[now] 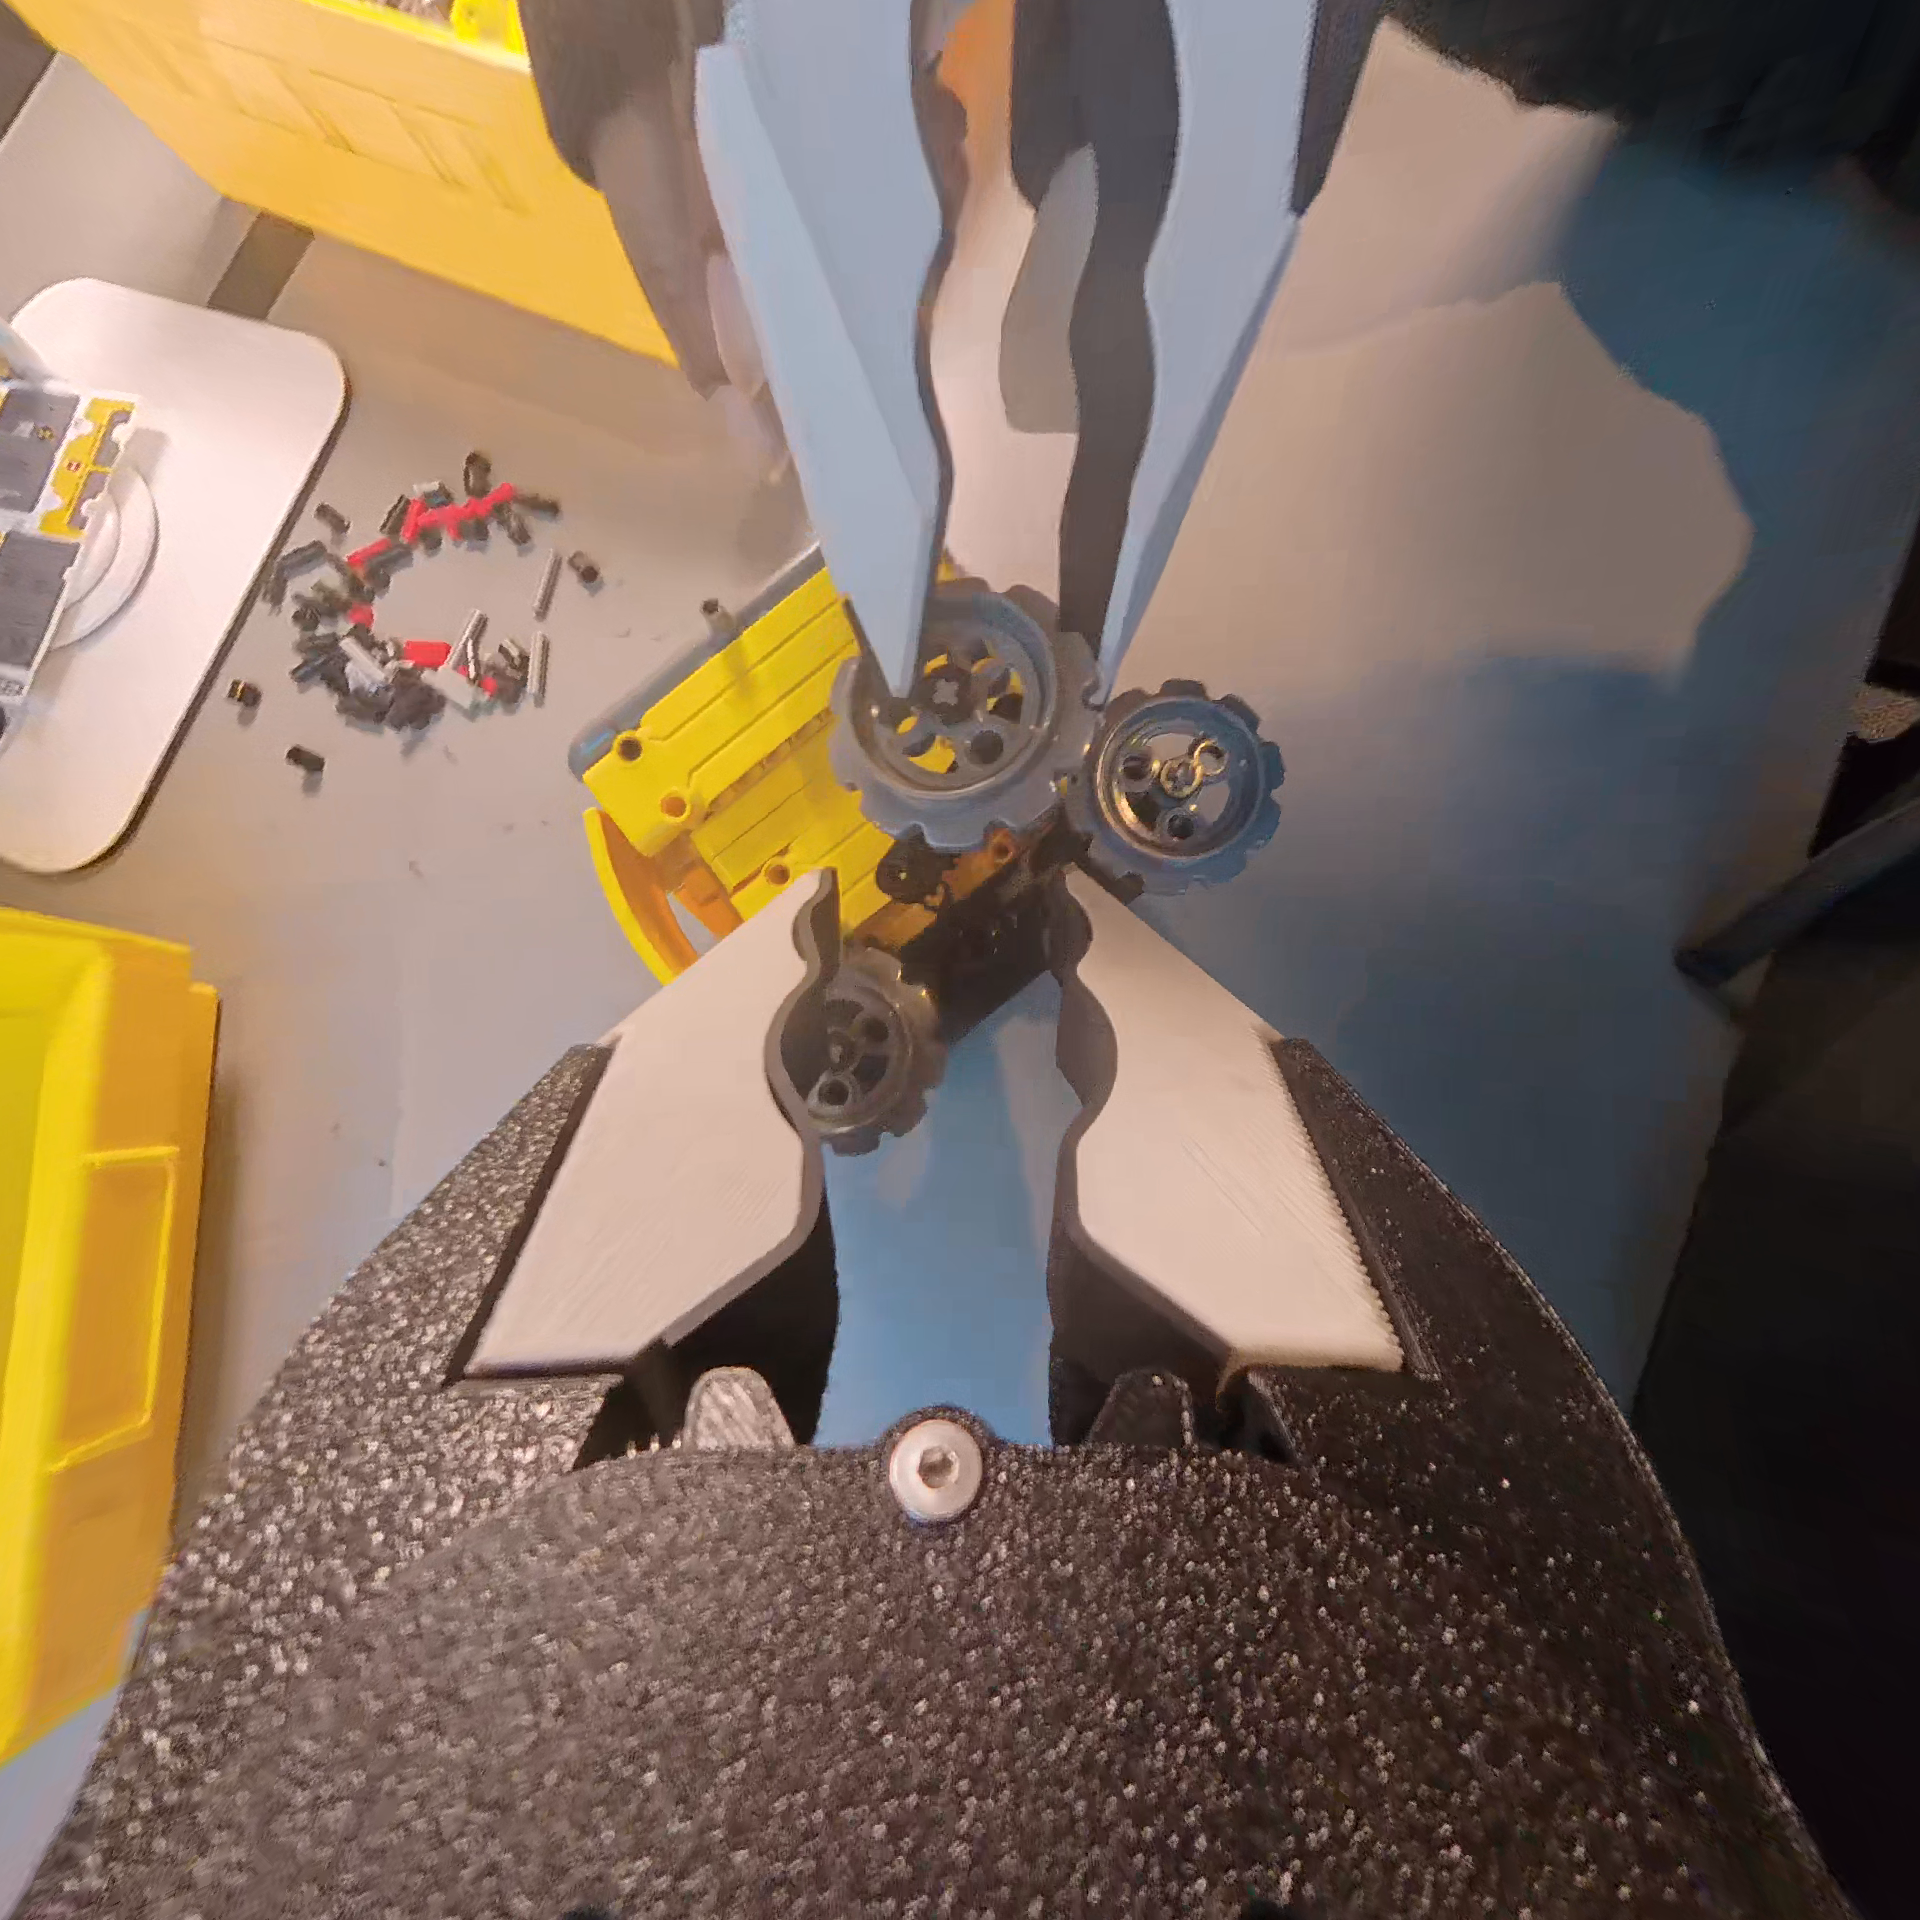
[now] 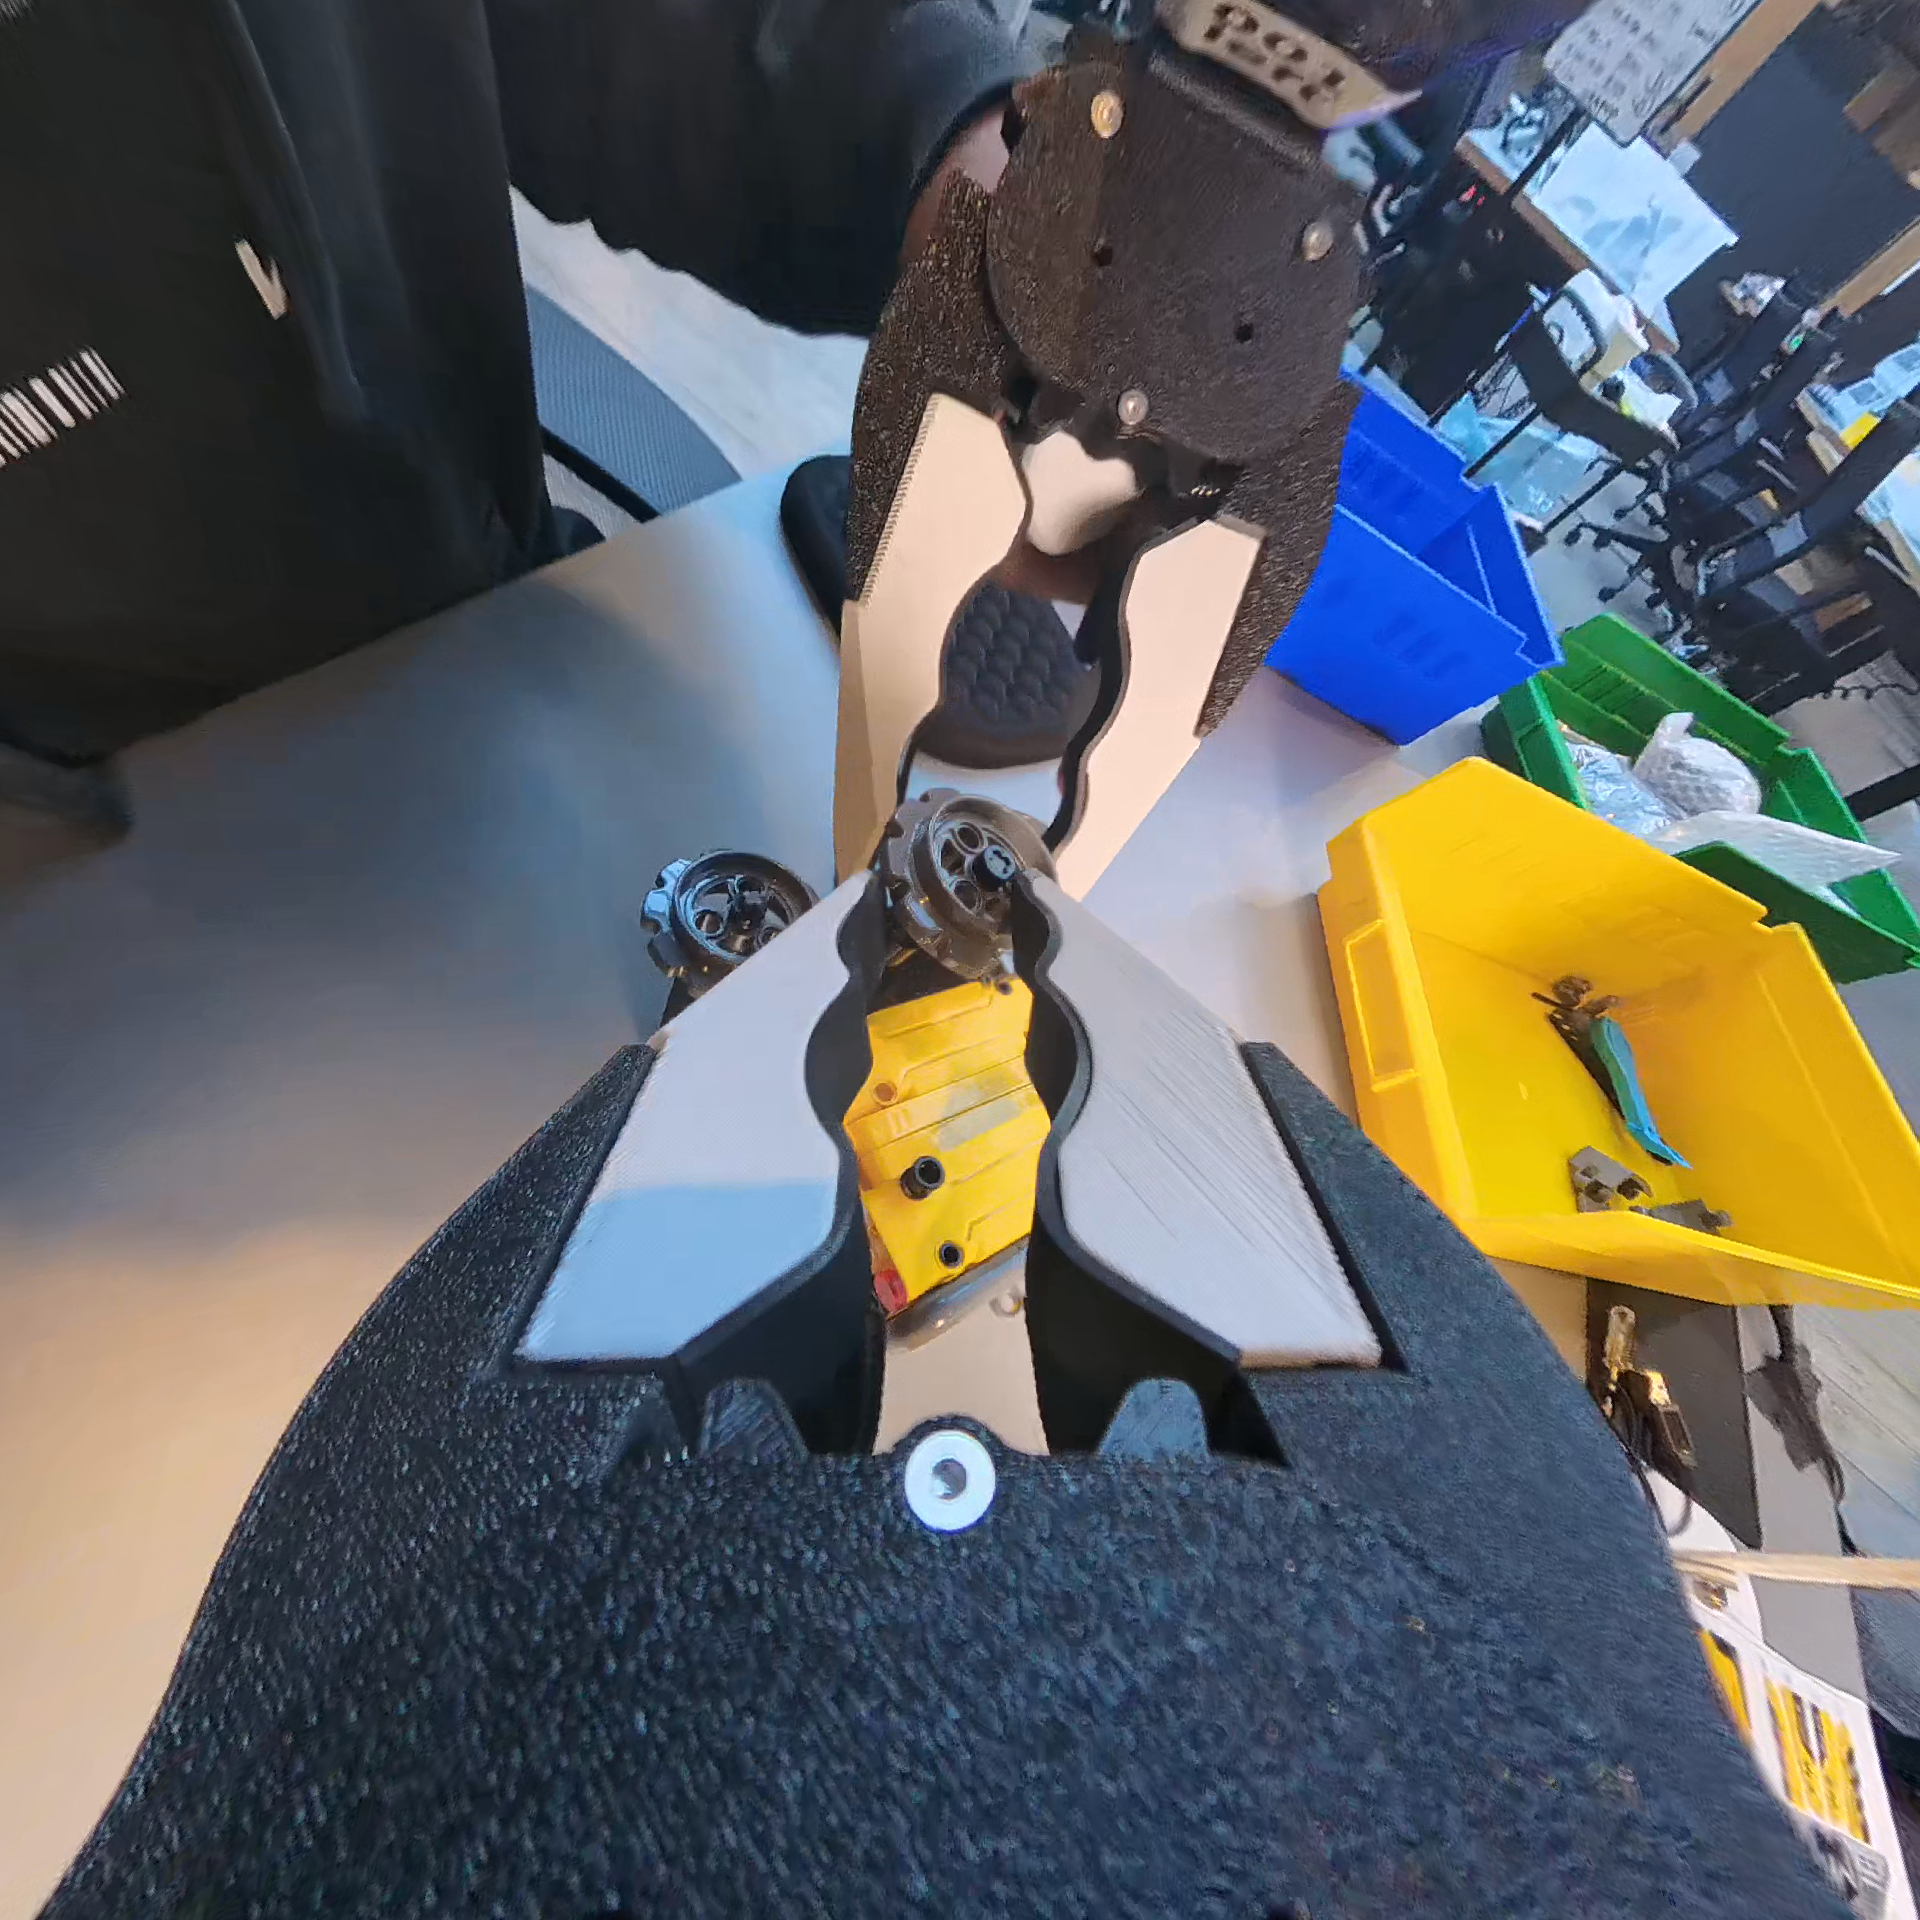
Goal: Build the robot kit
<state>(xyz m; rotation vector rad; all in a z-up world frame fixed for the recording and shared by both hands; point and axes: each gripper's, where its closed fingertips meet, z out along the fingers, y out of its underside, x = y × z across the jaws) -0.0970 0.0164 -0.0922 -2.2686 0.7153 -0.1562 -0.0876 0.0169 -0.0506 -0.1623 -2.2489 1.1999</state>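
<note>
Two handheld grippers meet over a yellow toy vehicle (image 1: 727, 748) on a grey counter (image 1: 416, 987). The right gripper (image 1: 997, 665) has its jaws clamped on a grey toothed wheel (image 1: 951, 727) at the model's top. The left gripper (image 1: 945, 914) has its jaws apart, one finger touching a smaller wheel (image 1: 852, 1049). A pile of small black and red parts (image 1: 416, 613) lies nearby, with a yellow bin (image 2: 1621, 1049) beside.
</note>
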